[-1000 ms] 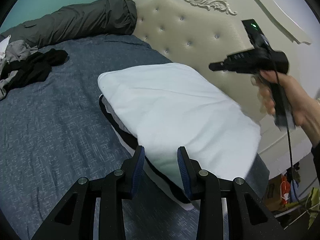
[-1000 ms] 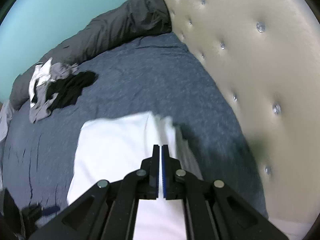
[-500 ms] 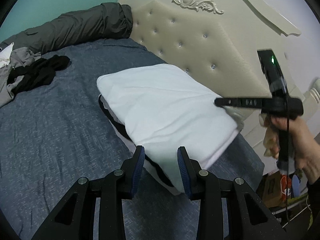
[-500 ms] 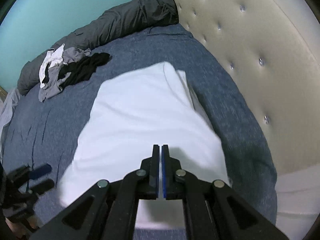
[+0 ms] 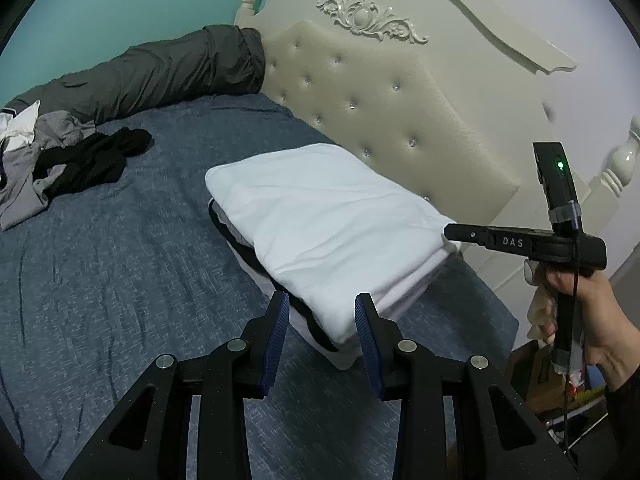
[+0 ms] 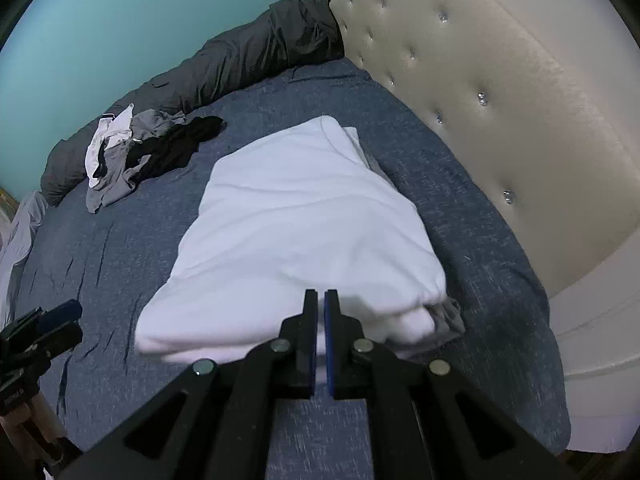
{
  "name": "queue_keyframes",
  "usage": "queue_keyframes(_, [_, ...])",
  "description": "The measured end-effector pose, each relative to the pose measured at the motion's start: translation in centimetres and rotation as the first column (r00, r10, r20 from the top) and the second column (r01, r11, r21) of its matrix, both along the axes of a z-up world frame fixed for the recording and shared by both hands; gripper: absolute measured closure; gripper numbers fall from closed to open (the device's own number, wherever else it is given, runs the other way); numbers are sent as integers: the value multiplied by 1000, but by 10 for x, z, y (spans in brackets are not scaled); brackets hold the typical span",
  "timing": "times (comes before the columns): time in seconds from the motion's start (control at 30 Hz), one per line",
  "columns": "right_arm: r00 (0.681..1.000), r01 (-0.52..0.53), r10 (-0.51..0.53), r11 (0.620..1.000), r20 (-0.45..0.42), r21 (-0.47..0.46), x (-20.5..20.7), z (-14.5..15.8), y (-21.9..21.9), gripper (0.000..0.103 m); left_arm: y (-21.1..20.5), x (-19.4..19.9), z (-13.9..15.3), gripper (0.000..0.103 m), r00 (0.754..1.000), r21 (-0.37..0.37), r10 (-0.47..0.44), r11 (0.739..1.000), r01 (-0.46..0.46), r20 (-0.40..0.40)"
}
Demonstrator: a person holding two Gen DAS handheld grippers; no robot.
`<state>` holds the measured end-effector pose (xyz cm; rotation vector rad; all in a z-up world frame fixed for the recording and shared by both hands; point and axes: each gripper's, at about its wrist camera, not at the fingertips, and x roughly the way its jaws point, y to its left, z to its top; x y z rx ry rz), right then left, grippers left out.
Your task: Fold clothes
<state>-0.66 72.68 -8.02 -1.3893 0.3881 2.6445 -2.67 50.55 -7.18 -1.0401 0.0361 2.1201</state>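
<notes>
Bed [image 5: 120, 280] w/ blue sheet, padded headboard [image 5: 380, 112] behind. Folded white garment [image 5: 320, 224] tops stack near headboard, looks done. Unfolded pile [image 6: 136, 156] sits well apart by far edge. Left gripper [image 5: 322, 312] parted, empty; right gripper [image 6: 320, 316] clenched, empty. Between items: next prob. reach to pile, grab one piece

Teal wall [image 5: 120, 0] behind cream tufted headboard [image 5: 400, 100], blue bedsheet [image 5: 100, 280].

Folded stack [image 5: 320, 216] sits on the bed [image 5: 120, 280], headboard [image 5: 384, 120] at two o'clock, loose clothes pile [image 5: 60, 160] at ten, bolster [image 5: 160, 72] behind.
</notes>
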Motion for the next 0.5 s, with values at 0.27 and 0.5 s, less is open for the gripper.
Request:
queue_keyframes(0.27, [999,-10,10,1000,-43,18,33,18,-16,100,-11,24,17,60,1000,10,-9,1000,9,-26])
queue_keyframes(0.5, [997,0,1,1000,-82,5,58,33,-27,100,-23,44,31,60,999,17,-16,1000,17,-45])
